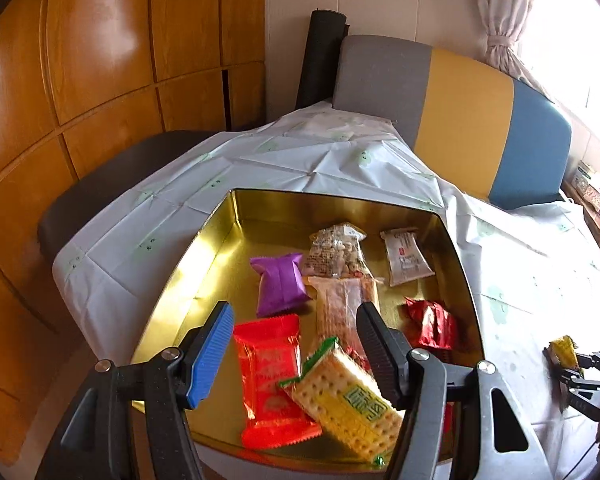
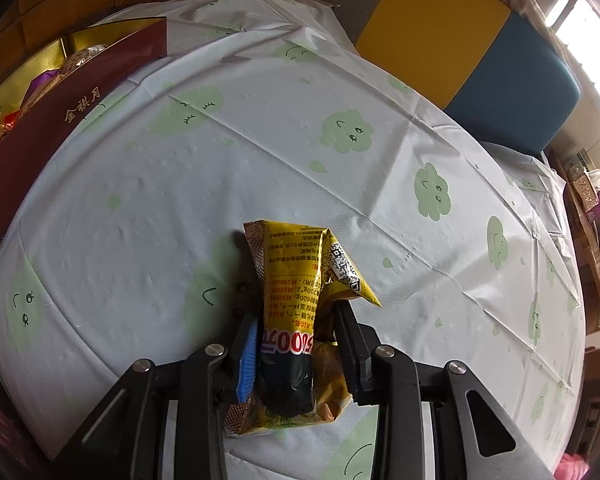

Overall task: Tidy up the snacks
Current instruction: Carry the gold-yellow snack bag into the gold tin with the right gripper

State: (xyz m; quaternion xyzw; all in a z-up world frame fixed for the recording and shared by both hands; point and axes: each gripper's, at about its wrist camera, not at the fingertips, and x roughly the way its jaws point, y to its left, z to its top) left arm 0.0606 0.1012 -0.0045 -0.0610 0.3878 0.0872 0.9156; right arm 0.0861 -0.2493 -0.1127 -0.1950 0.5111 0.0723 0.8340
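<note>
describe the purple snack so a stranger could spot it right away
Find the gold tin on the table. Inside, left of the clear peanut bag, lies the purple packet. It is the only plain purple, pillow-shaped wrapper there.

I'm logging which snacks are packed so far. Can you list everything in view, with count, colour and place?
Tin: one, gold inside, dark red outside, on the table.
Packets in tin: seven visible; purple, red, green-yellow cracker, clear nut bag, white, clear long, crumpled red.
Yellow packet: one, gripped above the tablecloth.
Tablecloth: one, white with green clouds.
Bench back: grey, yellow, blue.
Left tool: open, over the tin.
Right tool: shut on the yellow packet.
</note>
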